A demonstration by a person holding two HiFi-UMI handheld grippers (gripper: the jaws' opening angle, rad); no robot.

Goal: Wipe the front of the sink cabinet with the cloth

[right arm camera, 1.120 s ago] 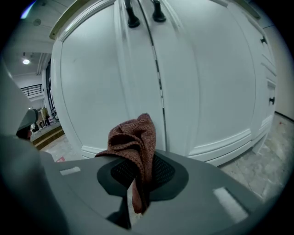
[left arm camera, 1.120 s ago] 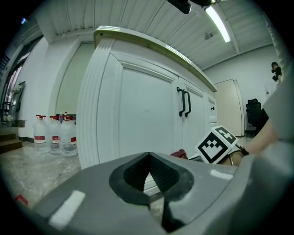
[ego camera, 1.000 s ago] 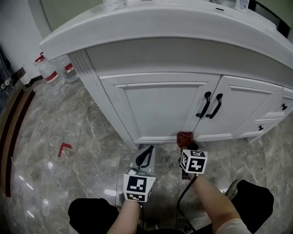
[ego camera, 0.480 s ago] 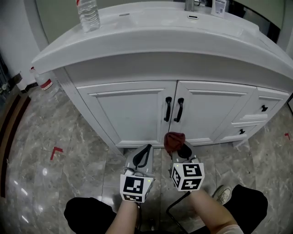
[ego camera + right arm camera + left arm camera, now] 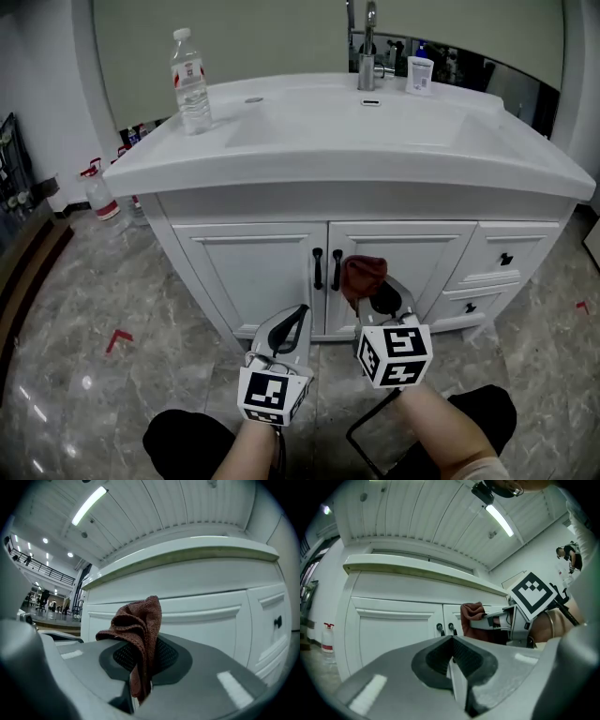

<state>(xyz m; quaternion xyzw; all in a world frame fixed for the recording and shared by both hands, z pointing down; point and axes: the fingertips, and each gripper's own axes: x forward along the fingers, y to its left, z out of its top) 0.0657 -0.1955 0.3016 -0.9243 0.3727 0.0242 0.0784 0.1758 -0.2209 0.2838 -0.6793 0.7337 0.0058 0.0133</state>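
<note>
The right gripper [image 5: 140, 670] has its jaws clamped on one red-brown cloth [image 5: 138, 625]. The cloth's lower end is hidden between the jaws, and its bunched top stands above the tips. The sink cabinet [image 5: 262, 272] front lies just ahead; whether the cloth touches it cannot be determined. The left gripper [image 5: 452, 657] has its jaws closed together with nothing between them. Two black door handles [image 5: 318, 269] lie ahead of the left jaws.

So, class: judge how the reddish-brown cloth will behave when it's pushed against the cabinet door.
Probably floppy: the cloth slumps in folds over the right gripper, which is shut on it. Likely light, as a single pinch carries it. Its knitted texture suggests it will drag rather than slip on the cabinet door.
</note>
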